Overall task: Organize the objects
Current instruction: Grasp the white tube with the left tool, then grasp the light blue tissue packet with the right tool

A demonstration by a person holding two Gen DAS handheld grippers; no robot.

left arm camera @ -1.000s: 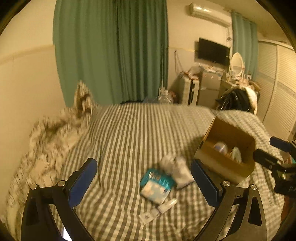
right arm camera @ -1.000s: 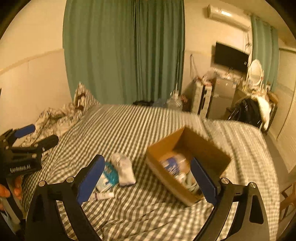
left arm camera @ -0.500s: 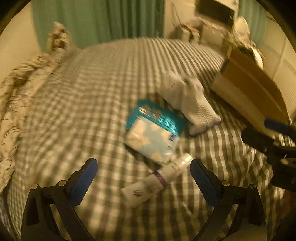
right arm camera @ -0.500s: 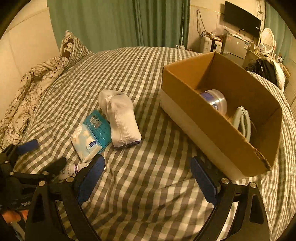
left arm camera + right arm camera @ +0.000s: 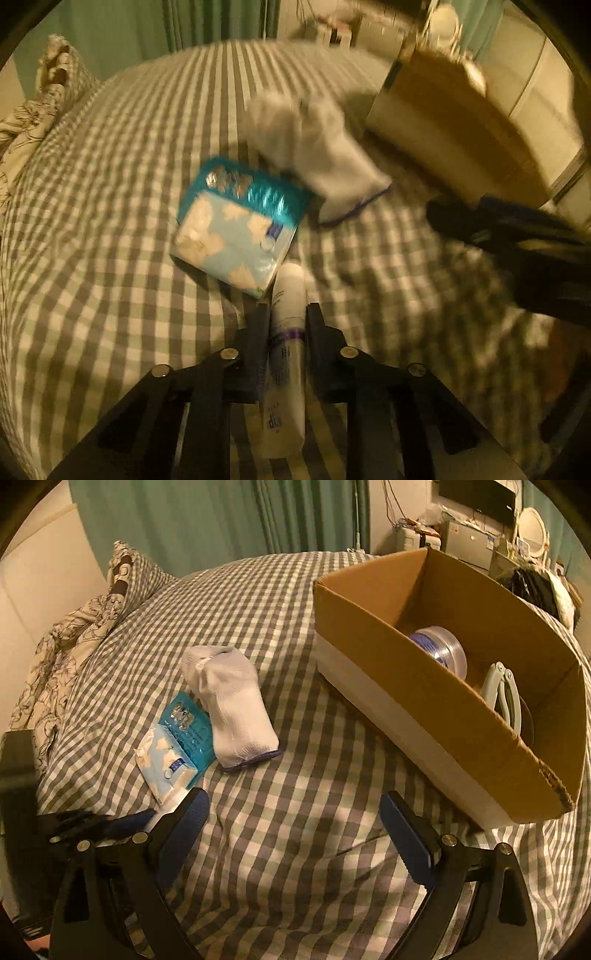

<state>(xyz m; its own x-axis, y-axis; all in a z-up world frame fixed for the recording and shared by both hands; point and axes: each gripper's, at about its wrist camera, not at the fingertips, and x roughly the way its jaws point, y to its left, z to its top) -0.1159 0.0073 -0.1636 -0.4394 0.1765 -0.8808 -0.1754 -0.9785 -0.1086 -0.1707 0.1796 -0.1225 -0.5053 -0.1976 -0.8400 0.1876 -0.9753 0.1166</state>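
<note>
I find my left hand-held gripper (image 5: 287,314) low over the bed (image 5: 110,221), its jaws closing on a white tube (image 5: 287,332) that lies between them; the black fingers (image 5: 258,332) stand against both sides of the tube at its purple band. The tube's long axis runs along the gripper's own line, cap end away from me toward the tissue pack (image 5: 236,229), flat tail under the gripper. Dark print runs down the tube body, but the left wrist view is blurred and I cannot read it.

The tissue pack lies flat on the checked cover, just beyond the tube's cap, pale blue with white shapes and a teal band at its far end. Its print is too small to read in either view. A rolled white sock (image 5: 232,712) lies just beside the pack, touching its teal end, cuff with a dark edge toward the near side of the bed.

My right hand-held gripper (image 5: 295,823) hovers over bare cover with jaws spread wide, nothing between them. A cardboard box (image 5: 369,627) sits toward the right edge of the bed, open-topped, holding a clear round tub (image 5: 443,646) and a pale blue clip (image 5: 506,698). No writing shows on the box.
</note>
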